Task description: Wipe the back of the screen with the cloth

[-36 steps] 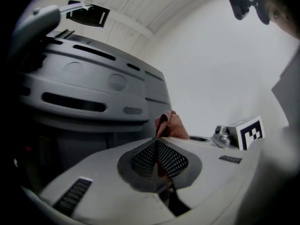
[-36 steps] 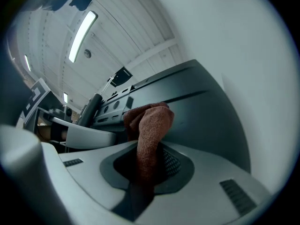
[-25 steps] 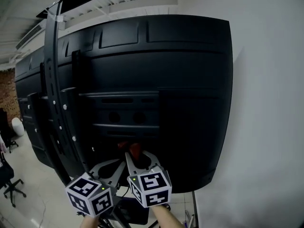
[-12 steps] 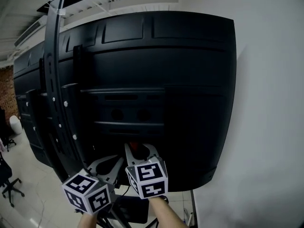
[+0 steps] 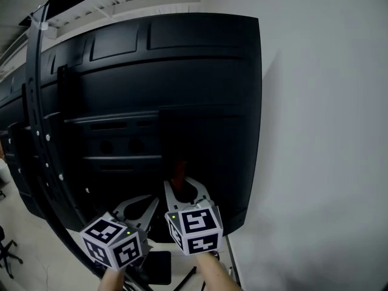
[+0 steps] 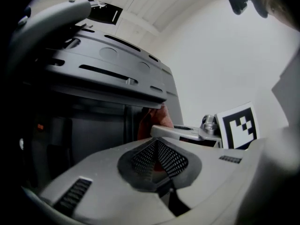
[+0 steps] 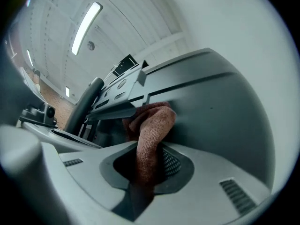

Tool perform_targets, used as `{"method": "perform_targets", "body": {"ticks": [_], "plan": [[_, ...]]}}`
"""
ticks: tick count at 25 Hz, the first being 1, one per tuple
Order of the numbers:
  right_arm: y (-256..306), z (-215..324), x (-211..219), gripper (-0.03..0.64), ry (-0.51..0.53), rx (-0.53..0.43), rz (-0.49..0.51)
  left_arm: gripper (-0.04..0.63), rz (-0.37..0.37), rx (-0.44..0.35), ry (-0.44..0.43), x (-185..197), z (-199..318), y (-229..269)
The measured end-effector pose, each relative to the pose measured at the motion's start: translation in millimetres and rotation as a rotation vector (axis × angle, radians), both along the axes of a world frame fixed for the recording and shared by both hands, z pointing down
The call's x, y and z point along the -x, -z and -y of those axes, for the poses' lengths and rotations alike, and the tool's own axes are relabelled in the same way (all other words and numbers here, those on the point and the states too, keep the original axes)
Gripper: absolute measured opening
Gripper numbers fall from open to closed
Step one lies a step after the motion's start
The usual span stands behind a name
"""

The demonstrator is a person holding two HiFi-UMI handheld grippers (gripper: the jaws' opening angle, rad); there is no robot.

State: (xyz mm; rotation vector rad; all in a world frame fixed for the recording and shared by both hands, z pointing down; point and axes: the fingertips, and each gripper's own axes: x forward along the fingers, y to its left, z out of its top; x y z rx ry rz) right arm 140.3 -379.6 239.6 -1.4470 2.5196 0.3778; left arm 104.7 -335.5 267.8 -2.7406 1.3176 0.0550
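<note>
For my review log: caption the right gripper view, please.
Right gripper shut on a reddish-brown terry cloth, held against the screen's black plastic back.

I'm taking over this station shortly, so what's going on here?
A person is wiping the black back of a large screen using two hand-held grippers. The right gripper is shut on a reddish-brown cloth, and the cloth's bunched end is pressed against the lower part of the screen, near its right edge. The left gripper sits just left of it, jaws together with nothing between them.
</note>
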Motion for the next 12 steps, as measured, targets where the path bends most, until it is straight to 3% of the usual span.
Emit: {"method": "perform_targets", "body": {"ticks": [12], "plan": [[-8.3, 5.0, -164.3, 0.061, -0.243, 0.042, 0.063, 0.009, -0.008, 0.024, -0.153, -102.1, 6.7, -7.1]]}}
